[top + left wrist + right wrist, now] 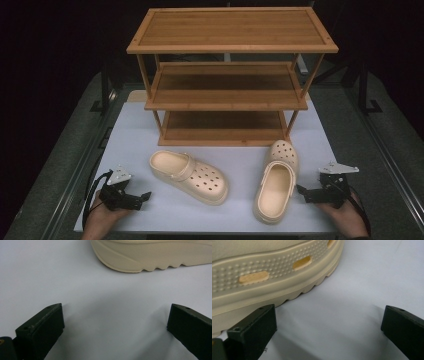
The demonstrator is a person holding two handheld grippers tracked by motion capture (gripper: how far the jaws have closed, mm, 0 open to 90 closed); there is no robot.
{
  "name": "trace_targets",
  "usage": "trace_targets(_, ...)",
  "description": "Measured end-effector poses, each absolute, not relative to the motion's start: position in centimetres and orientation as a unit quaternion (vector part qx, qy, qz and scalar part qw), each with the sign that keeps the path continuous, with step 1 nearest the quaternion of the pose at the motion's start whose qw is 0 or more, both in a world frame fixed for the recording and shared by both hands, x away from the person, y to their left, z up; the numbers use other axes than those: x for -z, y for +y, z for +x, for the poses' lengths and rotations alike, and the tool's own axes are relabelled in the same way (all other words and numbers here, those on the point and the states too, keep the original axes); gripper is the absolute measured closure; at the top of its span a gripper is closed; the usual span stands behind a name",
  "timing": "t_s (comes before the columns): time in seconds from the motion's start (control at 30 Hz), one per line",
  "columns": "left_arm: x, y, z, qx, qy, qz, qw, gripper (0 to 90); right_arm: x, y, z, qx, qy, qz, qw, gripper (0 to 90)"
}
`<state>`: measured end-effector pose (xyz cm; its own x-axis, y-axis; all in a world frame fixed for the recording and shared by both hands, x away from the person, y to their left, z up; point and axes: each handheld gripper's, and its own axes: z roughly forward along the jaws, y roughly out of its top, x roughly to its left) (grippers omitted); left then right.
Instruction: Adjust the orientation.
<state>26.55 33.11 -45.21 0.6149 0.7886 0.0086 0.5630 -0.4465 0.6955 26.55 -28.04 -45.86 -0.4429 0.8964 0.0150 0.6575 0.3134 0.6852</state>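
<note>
Two cream clogs lie on the white table top (pixel 240 157). The left clog (pixel 189 176) lies across the middle with its toe to the right; its sole (pixel 150 257) shows at the top of the left gripper view. The right clog (pixel 277 180) points away, toe toward the rack; its side wall (pixel 269 277) is close in the right gripper view. My left gripper (pixel 145 196) rests at the front left, open, jaws wide with only table between them (pixel 115 332). My right gripper (pixel 301 190) sits just right of the right clog's heel, open and empty (pixel 329 332).
A three-tier wooden shoe rack (pixel 231 75) stands at the back of the table, all its shelves bare. Dark floor and metal rails flank the table. A hand holds each gripper at the front edge.
</note>
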Motion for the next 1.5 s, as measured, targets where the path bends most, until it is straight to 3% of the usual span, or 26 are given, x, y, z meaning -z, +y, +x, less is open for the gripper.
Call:
trace_targets(0.53,45.0,33.2,26.5,-0.17,0.4,0.835,0.336,3.2,45.9,-28.0,26.6,-0.316,0.788,0.493,0.188,0.0)
trace_targets(0.63,44.7,33.5,26.1,-0.17,0.389,0.837,0.346,21.1,45.9,-28.0,26.6,-0.316,0.788,0.493,0.188,0.0)
trace_targets(0.7,44.5,33.7,25.9,-0.17,0.386,0.838,0.346,25.2,45.9,-28.0,26.6,-0.316,0.788,0.493,0.188,0.0)
trace_targets(0.73,44.2,33.7,25.8,-0.161,0.378,0.838,0.359,35.6,45.9,-28.0,26.5,-0.317,0.788,0.494,0.188,0.0)
trace_targets(0.8,44.0,33.6,25.8,-0.159,0.371,0.839,0.366,46.1,45.9,-28.0,26.6,-0.317,0.788,0.493,0.188,0.0)
trace_targets(0.83,43.8,33.4,25.7,-0.158,0.363,0.841,0.37,46.1,45.9,-28.0,26.6,-0.317,0.788,0.493,0.188,0.0)
trace_targets(0.87,43.3,32.9,25.8,-0.151,0.355,0.843,0.374,56.4,45.9,-28.0,26.5,-0.317,0.788,0.493,0.189,0.0)
trace_targets(1.07,42.3,31.2,25.8,-0.127,0.319,0.858,0.382,90.0,45.9,-28.0,26.5,-0.318,0.787,0.493,0.189,0.0)
trace_targets(1.5,41.7,27.6,25.4,-0.092,0.258,0.867,0.417,90.0,45.9,-28.0,26.5,-0.317,0.788,0.493,0.189,0.0)
